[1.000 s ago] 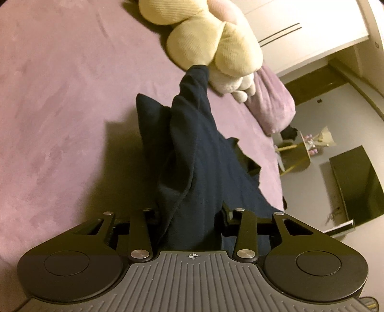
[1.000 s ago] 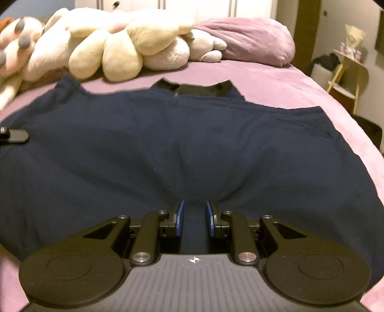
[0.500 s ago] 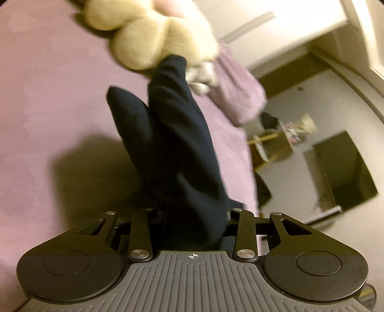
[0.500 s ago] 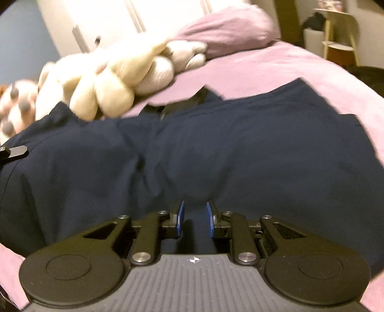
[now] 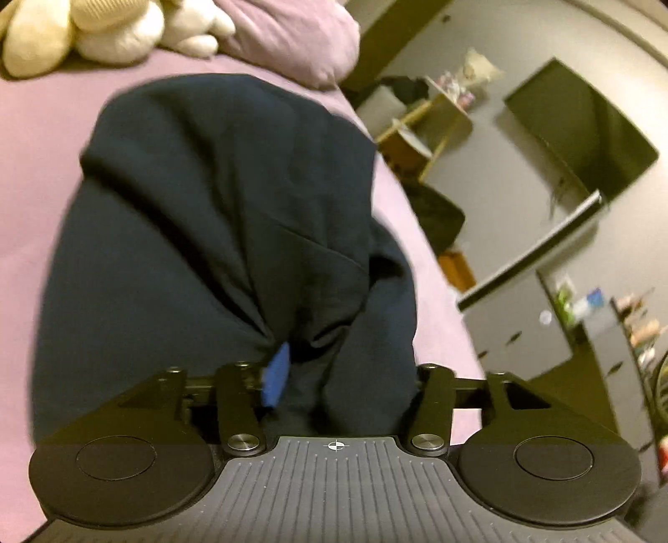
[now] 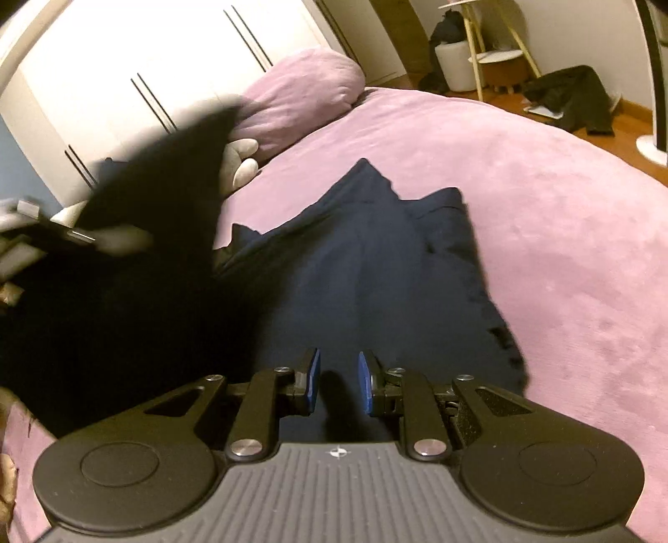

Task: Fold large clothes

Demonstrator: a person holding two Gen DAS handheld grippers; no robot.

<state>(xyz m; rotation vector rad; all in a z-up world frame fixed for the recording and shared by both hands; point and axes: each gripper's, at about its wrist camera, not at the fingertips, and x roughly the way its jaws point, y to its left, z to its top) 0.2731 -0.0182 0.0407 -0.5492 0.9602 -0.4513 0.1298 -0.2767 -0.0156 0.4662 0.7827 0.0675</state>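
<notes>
Both grippers are at the dark navy garment (image 5: 217, 217), which lies partly doubled over on the purple bedspread (image 6: 542, 209). Our left gripper (image 5: 338, 376) has its jaws opening with a bunched fold of cloth between them, and only one blue pad (image 5: 276, 378) shows, so we cannot tell whether that fold is gripped or already slipping free. Our right gripper (image 6: 338, 378) has its jaws standing narrowly apart over the cloth; whether they pinch a thin layer we cannot tell, since the fabric between them is dark. The main risk, as we judge it, is that the left fold drops before it lies flat, leaving a lumpy, crooked crease, because the cloth there is gathered, not spread. A second risk is that the hem snags on a pad as the jaws part and drags the layer askew. In the right view a blurred dark flap (image 6: 167, 175) of the garment hangs in the air at the left and hides what lies under it. Stuffed toys (image 5: 104, 29) and a purple pillow (image 6: 300, 92) crowd the head of the bed, near the garment's far edge, limiting room to spread it. A small stand (image 6: 492, 54) and dark clothes (image 6: 572, 100) lie on the floor, well apart.
</notes>
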